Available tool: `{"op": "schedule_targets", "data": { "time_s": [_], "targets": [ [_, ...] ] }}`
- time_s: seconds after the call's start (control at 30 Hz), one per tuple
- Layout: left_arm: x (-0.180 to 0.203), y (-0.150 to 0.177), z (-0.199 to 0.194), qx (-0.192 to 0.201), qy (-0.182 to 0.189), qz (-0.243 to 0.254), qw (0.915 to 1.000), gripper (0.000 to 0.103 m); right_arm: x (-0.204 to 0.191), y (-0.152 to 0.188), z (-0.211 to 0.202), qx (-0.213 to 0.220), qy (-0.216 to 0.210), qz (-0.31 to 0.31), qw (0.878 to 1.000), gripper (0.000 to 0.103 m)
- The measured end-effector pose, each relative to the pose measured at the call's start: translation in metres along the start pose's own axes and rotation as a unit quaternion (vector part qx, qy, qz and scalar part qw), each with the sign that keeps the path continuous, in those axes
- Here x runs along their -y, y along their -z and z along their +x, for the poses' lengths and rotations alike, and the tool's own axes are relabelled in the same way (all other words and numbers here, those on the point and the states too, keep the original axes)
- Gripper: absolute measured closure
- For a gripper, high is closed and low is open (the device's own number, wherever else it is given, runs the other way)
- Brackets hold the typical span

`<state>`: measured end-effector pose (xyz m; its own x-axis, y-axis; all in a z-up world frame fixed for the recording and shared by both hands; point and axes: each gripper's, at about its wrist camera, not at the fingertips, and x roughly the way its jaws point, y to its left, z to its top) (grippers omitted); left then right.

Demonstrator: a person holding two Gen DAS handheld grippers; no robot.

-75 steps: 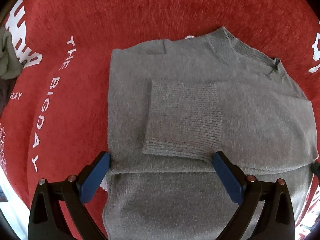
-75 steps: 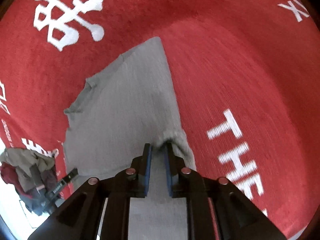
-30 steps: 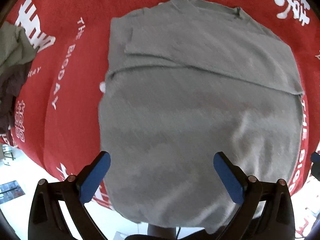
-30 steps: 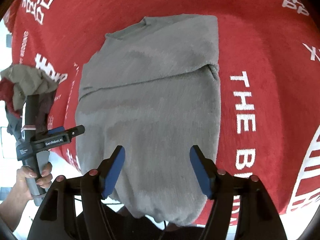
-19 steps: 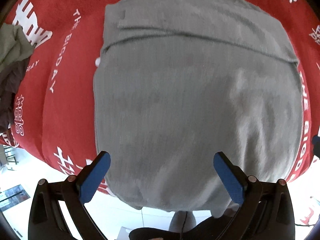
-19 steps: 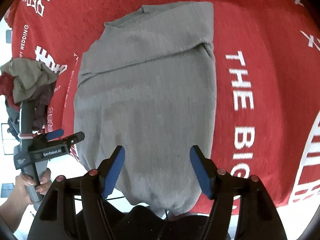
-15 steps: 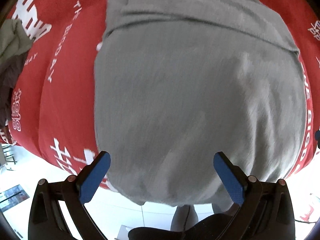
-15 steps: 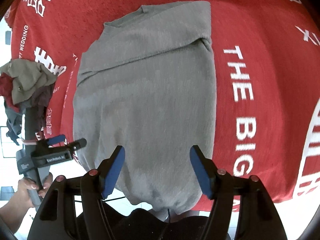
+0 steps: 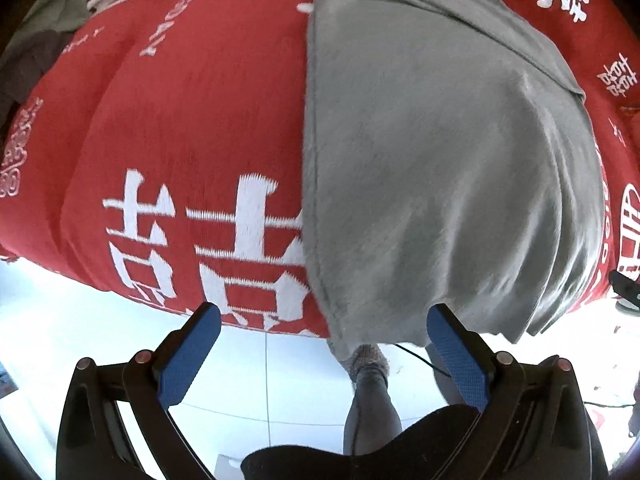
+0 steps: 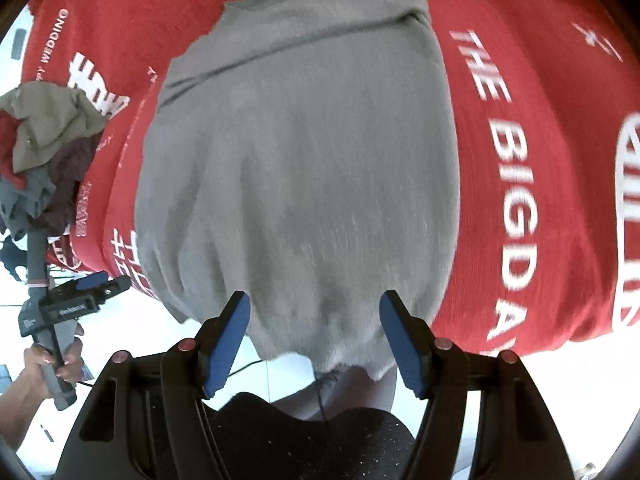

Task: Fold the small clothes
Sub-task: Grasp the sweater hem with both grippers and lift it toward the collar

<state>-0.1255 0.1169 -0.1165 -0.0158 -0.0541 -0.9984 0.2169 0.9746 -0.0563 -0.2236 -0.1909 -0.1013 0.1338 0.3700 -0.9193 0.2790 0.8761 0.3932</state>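
Observation:
A grey knit sweater [image 9: 440, 160] lies on the red tablecloth [image 9: 192, 120], sleeves folded in, its hem hanging over the near table edge. It also shows in the right wrist view [image 10: 304, 160]. My left gripper [image 9: 320, 354] is open and empty, held off the near edge by the sweater's lower left corner. My right gripper [image 10: 314, 336] is open and empty, just below the hanging hem. The left gripper also shows in the right wrist view [image 10: 84, 292], held in a hand.
The red tablecloth [image 10: 520, 160] carries white lettering. A pile of other clothes [image 10: 40, 152] sits at the table's left end and shows in the left wrist view [image 9: 36, 40]. White floor and the person's legs [image 9: 372, 392] lie below the edge.
Both grippers have pulled back from over the sweater to beyond the near table edge. The right gripper, shut on a sleeve 2.5 s ago, is open. The left has shifted left.

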Motion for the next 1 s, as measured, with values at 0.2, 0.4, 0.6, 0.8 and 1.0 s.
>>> {"op": "schedule_targets", "data": {
  "time_s": [0.2, 0.4, 0.6, 0.8, 1.0],
  "targets": [
    [-0.001, 0.008, 0.021, -0.014, 0.021, -0.003, 0.9997, 0.0, 0.024, 0.02, 0.022, -0.029, 0.004, 0.045, 0.999, 0.032],
    [0.008, 0.0, 0.031, -0.014, 0.024, -0.016, 0.9995, 0.0, 0.039, 0.026, 0.031, -0.051, -0.004, 0.039, 0.998, 0.032],
    [0.024, -0.004, 0.028, -0.013, 0.027, -0.01, 0.9995, 0.0, 0.047, 0.025, 0.033, -0.06, -0.011, 0.047, 0.997, 0.032],
    [0.045, -0.007, 0.035, -0.02, 0.037, 0.005, 0.9991, 0.0, 0.053, 0.023, 0.036, -0.061, -0.016, 0.042, 0.997, 0.032],
    [0.045, -0.008, 0.041, -0.006, 0.07, 0.023, 0.9973, 0.0, 0.057, 0.022, 0.037, -0.056, -0.04, 0.038, 0.997, 0.032]
  ]
}}
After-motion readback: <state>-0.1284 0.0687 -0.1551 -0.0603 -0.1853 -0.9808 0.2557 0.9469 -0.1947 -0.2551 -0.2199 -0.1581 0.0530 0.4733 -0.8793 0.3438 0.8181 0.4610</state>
